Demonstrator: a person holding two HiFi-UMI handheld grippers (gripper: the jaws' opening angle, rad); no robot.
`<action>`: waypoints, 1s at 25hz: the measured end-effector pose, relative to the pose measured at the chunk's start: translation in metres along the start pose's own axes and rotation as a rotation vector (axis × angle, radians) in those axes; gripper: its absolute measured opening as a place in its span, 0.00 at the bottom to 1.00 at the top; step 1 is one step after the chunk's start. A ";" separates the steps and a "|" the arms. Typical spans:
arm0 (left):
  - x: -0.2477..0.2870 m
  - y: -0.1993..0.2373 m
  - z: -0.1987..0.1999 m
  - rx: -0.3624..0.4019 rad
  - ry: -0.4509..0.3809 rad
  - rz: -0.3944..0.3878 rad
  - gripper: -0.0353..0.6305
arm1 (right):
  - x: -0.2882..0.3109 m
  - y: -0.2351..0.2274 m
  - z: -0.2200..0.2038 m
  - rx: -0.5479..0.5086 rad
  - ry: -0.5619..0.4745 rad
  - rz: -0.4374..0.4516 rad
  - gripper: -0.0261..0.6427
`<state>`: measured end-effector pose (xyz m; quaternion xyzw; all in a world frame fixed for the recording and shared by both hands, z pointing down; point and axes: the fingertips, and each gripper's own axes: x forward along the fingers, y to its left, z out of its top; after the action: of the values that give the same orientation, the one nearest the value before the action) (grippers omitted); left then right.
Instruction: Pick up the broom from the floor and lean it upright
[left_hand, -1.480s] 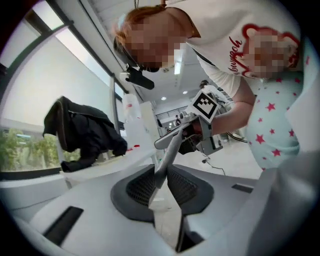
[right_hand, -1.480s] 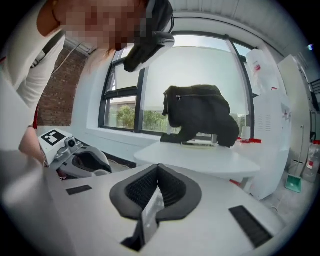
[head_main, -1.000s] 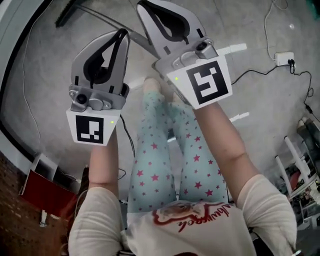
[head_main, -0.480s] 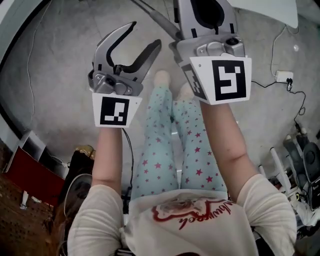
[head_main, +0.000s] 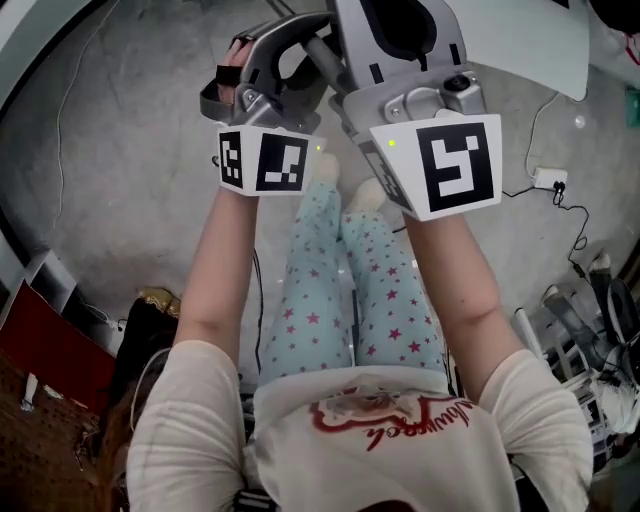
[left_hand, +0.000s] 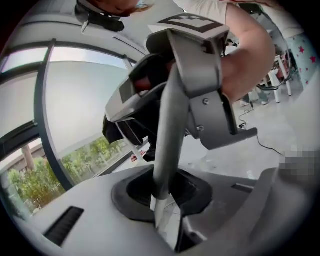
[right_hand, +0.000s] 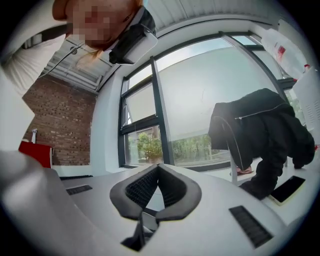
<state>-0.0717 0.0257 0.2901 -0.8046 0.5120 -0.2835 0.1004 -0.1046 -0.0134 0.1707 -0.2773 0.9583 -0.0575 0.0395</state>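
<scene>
Looking down, both forearms (head_main: 225, 265) reach forward, raised side by side; the broom pole (head_main: 328, 62) slants from far left to near right, through the left gripper (head_main: 312, 58), just beside the right gripper (head_main: 400, 22). Left gripper view: the pole (left_hand: 170, 130) stands nearly upright between jaws that have just been opening, touching neither side. Right gripper view: jaws together, nothing between them.

A workroom or lab rather than a home: bare grey concrete floor (head_main: 120, 150) with loose cables (head_main: 583, 222) and a white power strip (head_main: 547, 180) at the head view's right; the right gripper view shows tall dark-framed windows (right_hand: 200, 115) at centre, a brick wall (right_hand: 55, 125) at left
</scene>
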 end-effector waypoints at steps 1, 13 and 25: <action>-0.001 0.009 0.004 -0.001 -0.007 0.021 0.17 | 0.004 0.003 0.006 -0.022 -0.003 0.004 0.07; -0.020 0.102 0.032 -0.161 0.036 0.128 0.16 | 0.029 -0.026 0.097 -0.080 -0.021 -0.010 0.07; -0.024 0.203 0.049 -0.330 0.040 0.315 0.16 | 0.108 -0.008 0.139 -0.095 0.051 0.194 0.07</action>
<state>-0.2080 -0.0519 0.1501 -0.7145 0.6726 -0.1925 0.0003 -0.1766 -0.0900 0.0296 -0.1832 0.9829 -0.0150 0.0076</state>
